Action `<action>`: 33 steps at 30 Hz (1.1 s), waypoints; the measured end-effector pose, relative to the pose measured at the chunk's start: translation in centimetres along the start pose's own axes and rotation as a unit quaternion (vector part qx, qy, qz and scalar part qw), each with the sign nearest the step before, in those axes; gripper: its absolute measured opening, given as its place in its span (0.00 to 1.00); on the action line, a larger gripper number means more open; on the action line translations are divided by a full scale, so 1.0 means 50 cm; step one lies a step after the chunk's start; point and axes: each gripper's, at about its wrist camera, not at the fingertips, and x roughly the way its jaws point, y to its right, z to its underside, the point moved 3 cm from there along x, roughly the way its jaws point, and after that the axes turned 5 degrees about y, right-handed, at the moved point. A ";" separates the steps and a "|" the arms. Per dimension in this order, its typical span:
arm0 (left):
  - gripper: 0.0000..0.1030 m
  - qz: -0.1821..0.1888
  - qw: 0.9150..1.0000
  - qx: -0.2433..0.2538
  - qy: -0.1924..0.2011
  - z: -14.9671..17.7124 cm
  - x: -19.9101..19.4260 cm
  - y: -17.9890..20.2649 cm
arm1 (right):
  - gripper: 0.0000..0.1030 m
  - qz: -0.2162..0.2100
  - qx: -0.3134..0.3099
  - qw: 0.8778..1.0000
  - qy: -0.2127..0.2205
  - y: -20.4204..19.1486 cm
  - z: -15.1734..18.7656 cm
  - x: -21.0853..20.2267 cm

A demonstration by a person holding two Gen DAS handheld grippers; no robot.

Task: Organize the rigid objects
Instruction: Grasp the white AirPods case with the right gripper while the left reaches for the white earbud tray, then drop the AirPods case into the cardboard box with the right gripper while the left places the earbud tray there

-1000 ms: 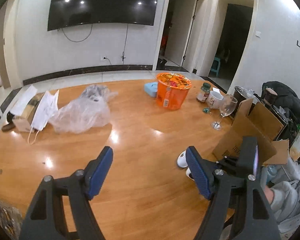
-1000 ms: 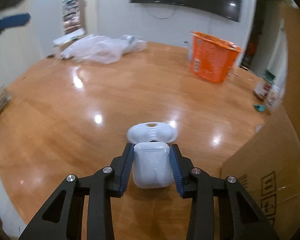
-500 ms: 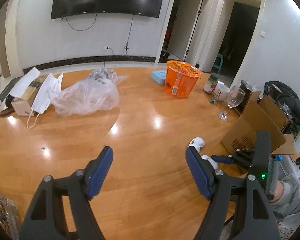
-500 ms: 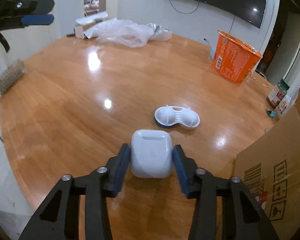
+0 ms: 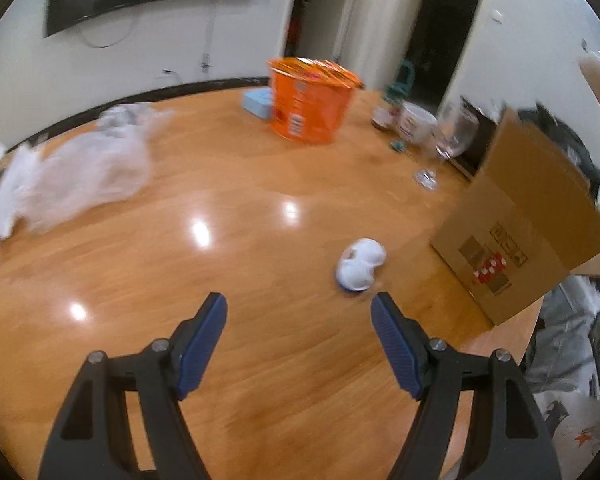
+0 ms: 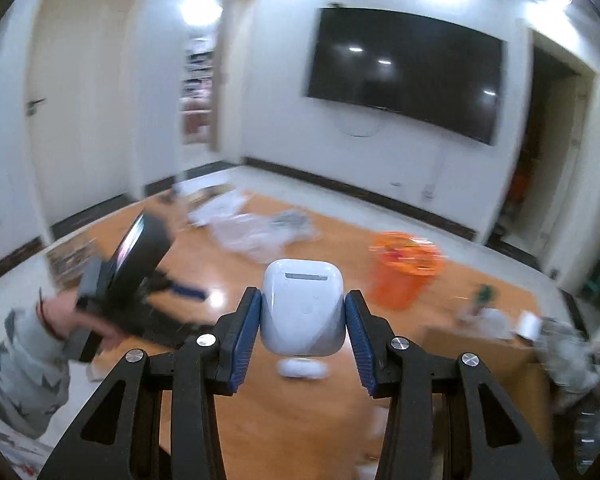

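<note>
1. Carrying the white case to the box looks like the step in hand: the right gripper has its blue pads pressed on both flanks of the case, which is lifted well above the table.
2. Keep that squeeze steady. The shell is smooth and rounded, so it could slip if the jaws ease or the wrist swings hard; the right view is blurred, so slowing down seems wise.
3. Hold the case level, hinge strip uppermost as it sits now, and lower it inside the box before loosening, so it does not drop.
4. The left gripper hangs low over the table with its jaws spread wide and nothing between them. The white dish lies just ahead and to its right, near the box, and is likely its next pick.
5. For that, centre the jaws over the dish and close across its narrow waist; it lies flat, so the fingertips must come right down to the wood.
6. Steer both hands clear of the wine glass and the orange tub.
</note>
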 end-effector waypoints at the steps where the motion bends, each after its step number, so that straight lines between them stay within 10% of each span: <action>1: 0.69 0.006 1.000 0.013 -0.007 -0.003 0.026 0.019 | 0.38 0.011 0.004 1.000 -0.013 0.024 0.003 0.000; 13: 0.32 -0.015 0.996 0.078 -0.042 -0.019 0.187 0.117 | 0.38 0.063 0.058 0.982 -0.170 0.229 0.146 0.094; 27: 0.27 -0.035 0.998 0.050 0.015 -0.091 0.070 0.125 | 0.47 0.023 0.067 0.990 -0.122 0.241 0.146 0.049; 33: 0.27 0.035 0.995 0.080 0.056 -0.196 -0.063 0.243 | 0.47 0.005 0.065 0.993 -0.102 0.241 0.140 0.033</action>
